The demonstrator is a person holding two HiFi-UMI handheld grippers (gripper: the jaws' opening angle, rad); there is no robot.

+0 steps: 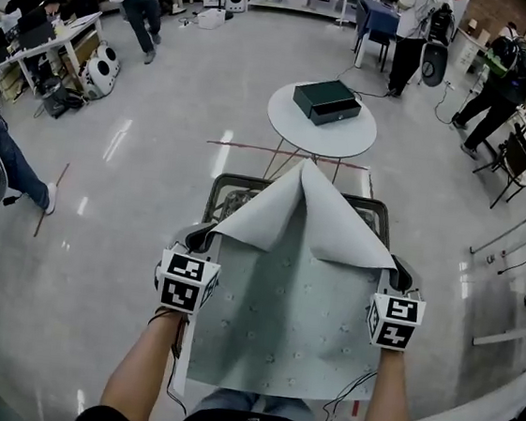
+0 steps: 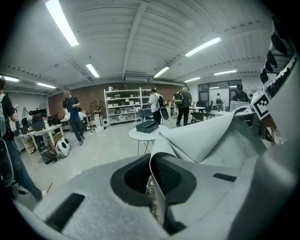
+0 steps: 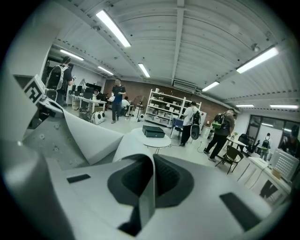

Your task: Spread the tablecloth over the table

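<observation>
The tablecloth (image 1: 290, 302), pale grey w/ small dots, is held by its left & right edges over the table (image 1: 247, 182), of which only the dark far rim is seen. The near end of the cloth is seen close to the person's body. The far part is doubled back over the middle, so a peak is formed that points away, toward the round table (image 1: 291, 128) w/ the dark box (image 1: 326, 100). The long axis is judged to run from the person to the table's far edge, approx. along the table.

The left gripper (image 1: 201, 238) is clamped on the left edge. In the left gripper view the cloth is seen pinched as a thin upright fold between the closed jaws. The right gripper (image 1: 400, 270) is clenched on the right edge in the same way.

The step in hand is judged to be the laying down of the cloth, w/ the spreading not yet finished. For the next move, the doubled part must be thrown forward to the far edge, both grips kept, and the two sides moved together so that the far corners are covered evenly
</observation>
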